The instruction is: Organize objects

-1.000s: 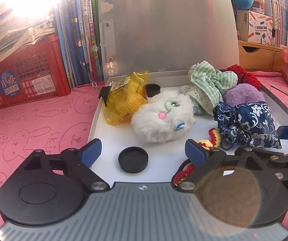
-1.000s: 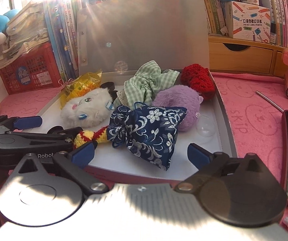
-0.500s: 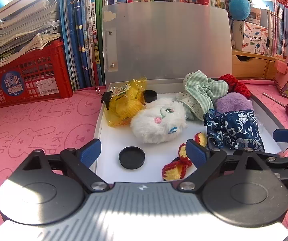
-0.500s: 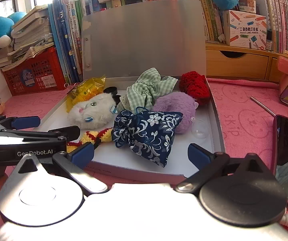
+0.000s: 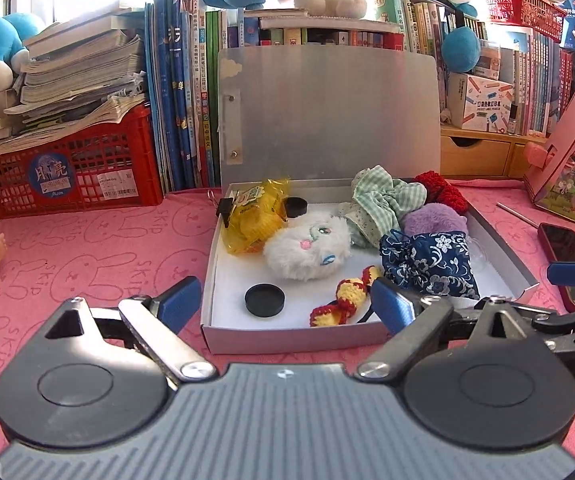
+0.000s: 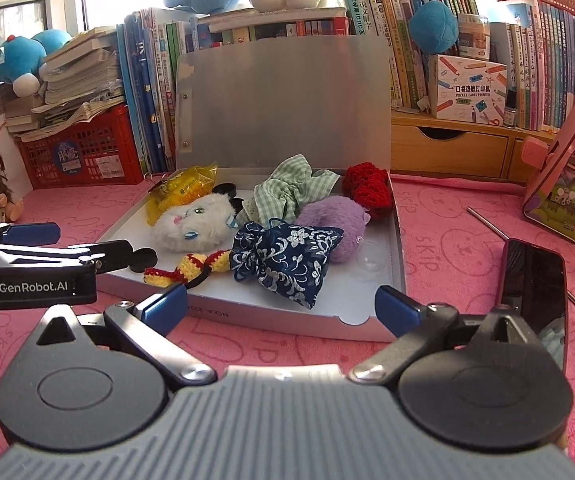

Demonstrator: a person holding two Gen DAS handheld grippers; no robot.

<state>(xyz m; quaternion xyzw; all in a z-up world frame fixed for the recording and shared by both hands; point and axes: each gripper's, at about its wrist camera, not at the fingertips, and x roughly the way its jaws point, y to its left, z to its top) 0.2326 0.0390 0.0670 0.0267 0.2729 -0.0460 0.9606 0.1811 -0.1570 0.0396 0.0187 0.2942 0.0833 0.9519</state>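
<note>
I hold my left tongs spread wide and empty above the pink bunny-print tabletop, just short of the near wall of the shallow white cardboard box. My right tongs hang alongside them, likewise spread and gripping nothing, in front of the same box's near right corner.

Inside the box, nearest me, a flat round black cap lies on the white floor beside a red-and-yellow crocheted piece. Just right of that sits the navy drawstring pouch with white flowers, touching the purple fuzzy pouch behind it. A clear plastic dome rests by the box's right wall, next to the purple pouch.

At the middle lies the white fluffy cat-face plush, pressed against a crinkled yellow plastic snack bag fastened with a black binder clip. A second black cap sits behind them. The green-and-white gingham cloth bundle and a red crocheted piece fill the far right corner.

The box's grey lid stands upright against a row of books. To my right on the tabletop lies a dark smartphone; to my left stands a red plastic crate under stacked papers.
</note>
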